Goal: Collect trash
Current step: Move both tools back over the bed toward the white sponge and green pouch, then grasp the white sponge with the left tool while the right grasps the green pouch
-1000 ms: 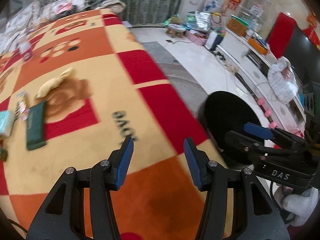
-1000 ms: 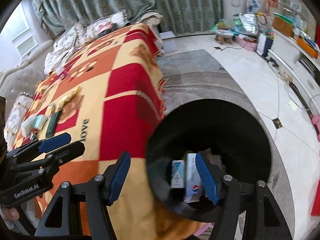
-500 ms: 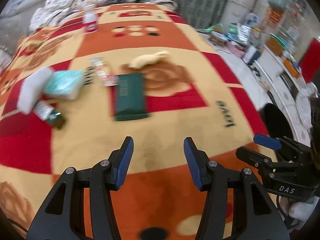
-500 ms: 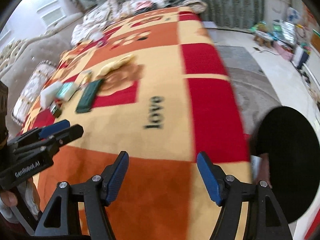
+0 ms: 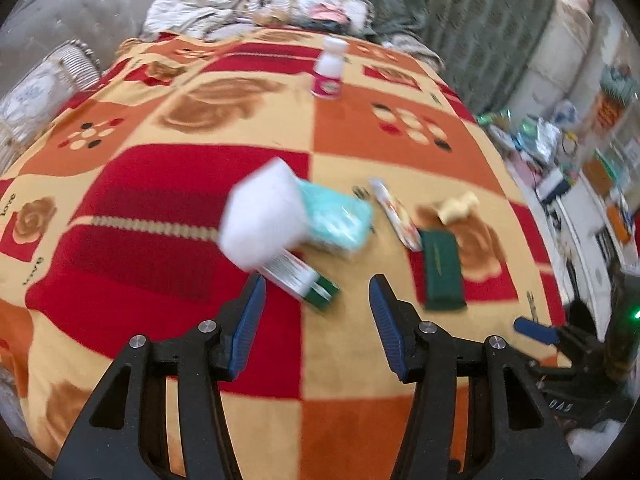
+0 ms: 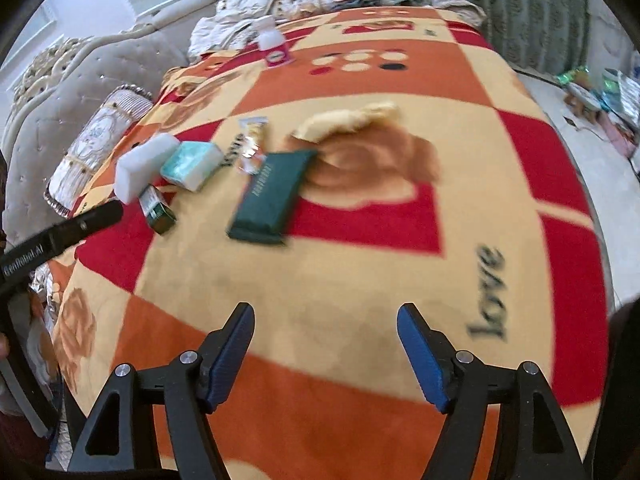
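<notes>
Fleecy red-and-orange blanket (image 5: 168,220) on the bed is holding all the trash in one loose cluster; the left gripper (image 5: 316,312) is hovering just short of the green-ended box (image 5: 300,276) under the white foam block (image 5: 260,216), jaws opening and empty, probably lining up; the right gripper (image 6: 326,344), jaws also opening with nothing between them, is facing the dark green packet (image 6: 268,196).

Both grippers have swung from the black bin to the litter — left gripper (image 5: 316,312) now nearest the green-ended box (image 5: 304,278), fingers opening.
</notes>
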